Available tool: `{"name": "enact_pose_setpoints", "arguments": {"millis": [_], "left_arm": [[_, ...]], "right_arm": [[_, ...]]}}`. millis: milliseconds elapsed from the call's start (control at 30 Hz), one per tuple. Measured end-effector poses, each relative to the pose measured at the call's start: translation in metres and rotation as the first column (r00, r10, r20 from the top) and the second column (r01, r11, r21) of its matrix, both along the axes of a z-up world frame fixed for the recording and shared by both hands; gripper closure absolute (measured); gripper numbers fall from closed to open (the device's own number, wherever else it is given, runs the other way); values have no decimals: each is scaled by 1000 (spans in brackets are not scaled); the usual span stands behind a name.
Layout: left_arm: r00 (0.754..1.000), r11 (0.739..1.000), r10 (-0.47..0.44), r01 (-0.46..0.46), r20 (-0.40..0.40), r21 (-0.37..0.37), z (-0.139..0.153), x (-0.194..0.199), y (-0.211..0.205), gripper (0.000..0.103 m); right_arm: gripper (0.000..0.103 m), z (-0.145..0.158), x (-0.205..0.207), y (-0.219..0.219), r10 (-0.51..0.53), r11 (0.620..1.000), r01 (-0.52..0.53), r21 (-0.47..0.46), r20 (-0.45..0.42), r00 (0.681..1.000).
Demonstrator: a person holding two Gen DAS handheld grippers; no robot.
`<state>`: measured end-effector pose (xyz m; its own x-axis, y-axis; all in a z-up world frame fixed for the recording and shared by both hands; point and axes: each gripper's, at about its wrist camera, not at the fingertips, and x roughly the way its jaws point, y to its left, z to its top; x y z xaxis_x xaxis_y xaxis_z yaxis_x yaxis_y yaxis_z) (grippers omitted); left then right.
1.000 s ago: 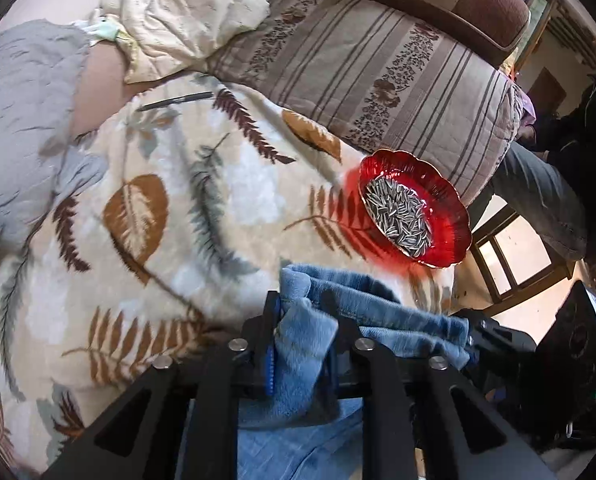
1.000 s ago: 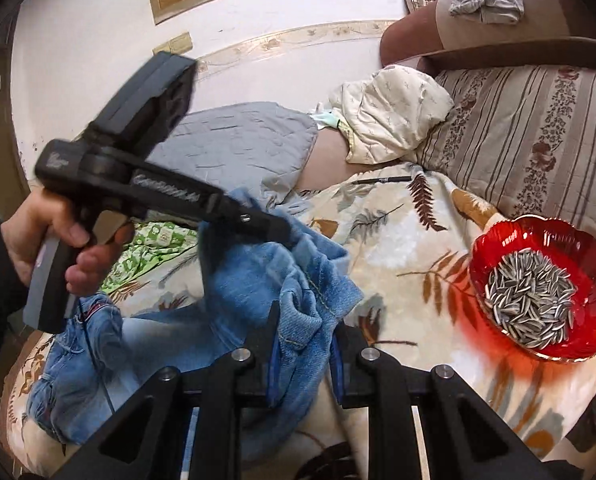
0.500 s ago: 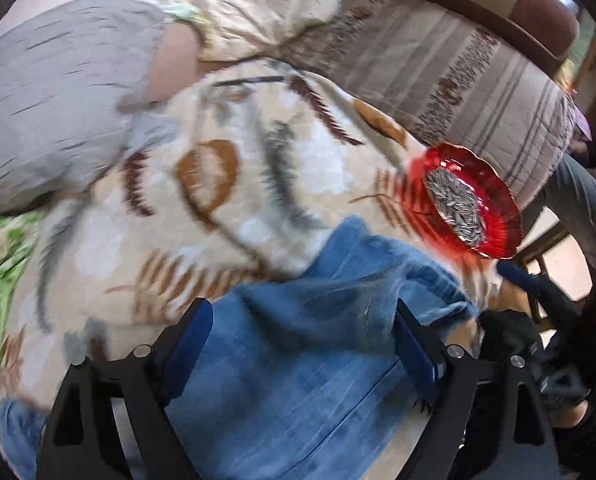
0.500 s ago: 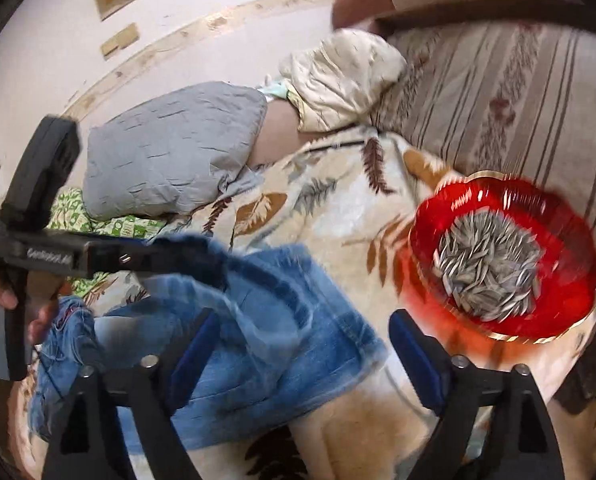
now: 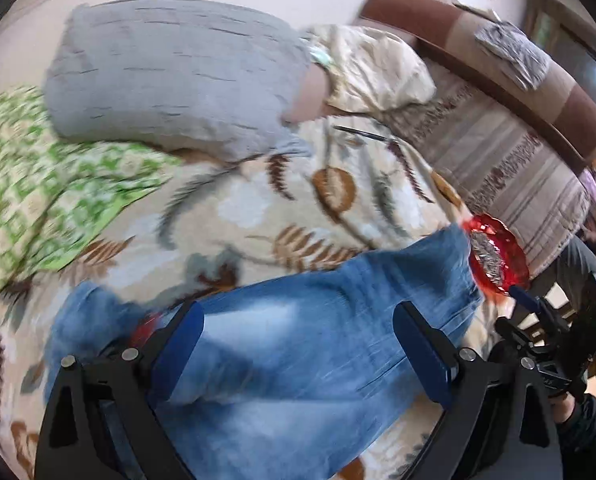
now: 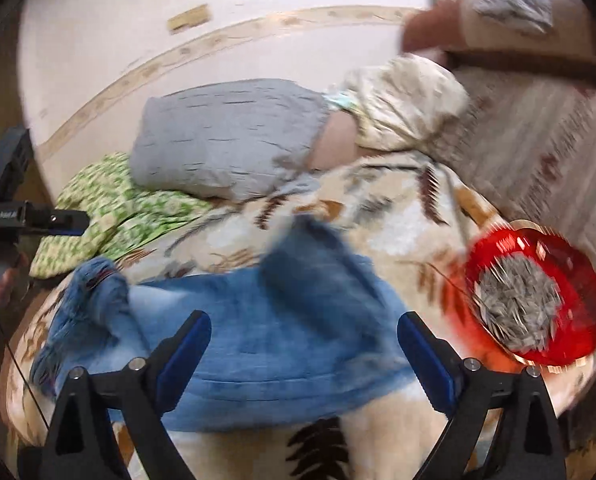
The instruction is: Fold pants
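The blue denim pants [image 6: 266, 336] lie spread on a leaf-patterned blanket [image 6: 397, 240], one end bunched at the left. The right gripper [image 6: 303, 356] hangs over them with fingers spread wide, grasping nothing; the left gripper [image 5: 298, 348] is likewise released above the denim. A red bowl [image 6: 537, 300] of seeds sits just beside the pants' right edge. Behind lie a grey pillow [image 5: 178, 76] and green patterned cloth [image 5: 38, 184].

Pants [image 6: 266, 344] spread on blanket [image 6: 389, 236], w/ bowl of seeds [image 6: 533, 300] just to right. Pillow [image 6: 226, 136] set behind pants; patterned cloth [image 6: 110, 208] laid left of pillow, sofa back [image 6: 545, 148] behind bowl.
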<state>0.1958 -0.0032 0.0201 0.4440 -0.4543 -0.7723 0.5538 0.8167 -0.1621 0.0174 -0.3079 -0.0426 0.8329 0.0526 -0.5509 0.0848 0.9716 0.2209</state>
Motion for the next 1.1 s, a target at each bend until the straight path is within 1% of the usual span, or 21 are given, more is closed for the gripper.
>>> {"name": "enact_pose_setpoints", "arguments": {"millis": [33, 100, 167, 233, 300, 367, 433, 467, 533, 667, 767, 867, 967, 1100], "left_arm": [[1000, 1000, 20, -20, 0, 3, -1, -2, 9, 7], [997, 997, 75, -75, 3, 20, -3, -7, 33, 7], [992, 991, 126, -126, 8, 40, -5, -10, 55, 7], [983, 982, 182, -181, 0, 45, -9, -12, 78, 6], [973, 971, 233, -231, -13, 55, -13, -10, 98, 5], [961, 959, 277, -275, -20, 62, -17, -4, 115, 4], [951, 950, 309, -306, -32, 67, -20, 7, 129, 4], [947, 945, 321, -317, -37, 78, -23, 18, 133, 4], [941, 938, 336, -330, -44, 106, -28, 36, 137, 4], [922, 918, 374, -354, -96, 176, -49, 89, 134, 4], [918, 912, 379, -349, -119, 214, -65, 121, 124, 4], [912, 905, 381, -336, -148, 260, -83, 149, 114, 4], [910, 908, 368, -306, -193, 286, -101, 168, 106, 4], [910, 922, 334, -262, -246, 286, -114, 174, 99, 5]], "right_arm": [[7, 5, 3, 10, 38, 999, -38, -16, 9, 999], [6, 11, 10, 25, 103, 995, -103, -17, 14, 995], [6, 15, 21, 46, 185, 983, -184, -14, 12, 983], [6, 17, 31, 69, 270, 963, -270, -19, 3, 963], [6, 15, 45, 93, 358, 933, -359, -15, -22, 933], [6, 10, 58, 119, 442, 897, -442, 2, -46, 896], [6, 5, 72, 141, 508, 861, -508, 14, -70, 858], [6, 2, 77, 150, 529, 848, -530, 15, -76, 845], [6, -5, 90, 168, 556, 829, -559, 4, -98, 825], [6, -18, 117, 206, 593, 797, -603, -21, -155, 790], [6, -25, 135, 223, 605, 785, -619, -24, -183, 775], [6, -31, 149, 234, 608, 781, -624, -26, -195, 769], [6, -33, 159, 241, 611, 777, -629, -37, -196, 767], [6, -39, 170, 248, 624, 764, -645, -35, -214, 751]]}}
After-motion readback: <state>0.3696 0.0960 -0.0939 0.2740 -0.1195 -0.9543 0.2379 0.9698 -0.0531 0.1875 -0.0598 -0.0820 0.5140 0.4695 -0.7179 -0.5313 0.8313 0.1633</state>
